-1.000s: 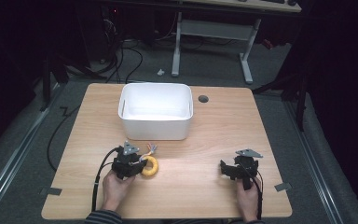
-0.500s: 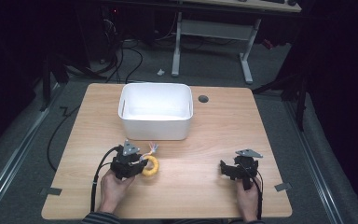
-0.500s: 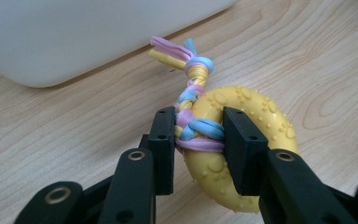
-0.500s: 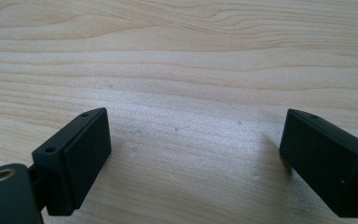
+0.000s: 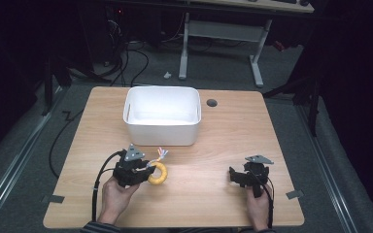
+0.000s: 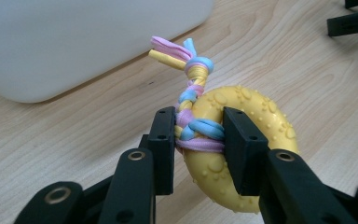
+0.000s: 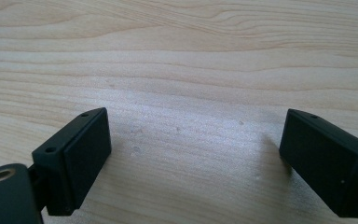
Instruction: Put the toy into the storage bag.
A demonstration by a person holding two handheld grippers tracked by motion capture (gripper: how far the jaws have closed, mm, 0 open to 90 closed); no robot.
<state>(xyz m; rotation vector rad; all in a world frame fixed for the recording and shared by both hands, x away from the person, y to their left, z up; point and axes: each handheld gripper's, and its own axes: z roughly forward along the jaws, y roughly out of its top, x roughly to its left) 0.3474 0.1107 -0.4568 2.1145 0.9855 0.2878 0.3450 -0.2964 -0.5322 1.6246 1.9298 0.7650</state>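
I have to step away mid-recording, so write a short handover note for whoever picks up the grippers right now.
Left gripper: shut on the yellow ring toy, jaws pinching the ring where the braided rope wraps it. In the high view the toy sits low at the table, just in front of the white bin; whether it is lifted cannot be told.
Right gripper: open, holding nothing, low over bare table at the right.
Done: toy grasped.
Left: probably lift the toy and drop it in the bin, which looks empty, then release.
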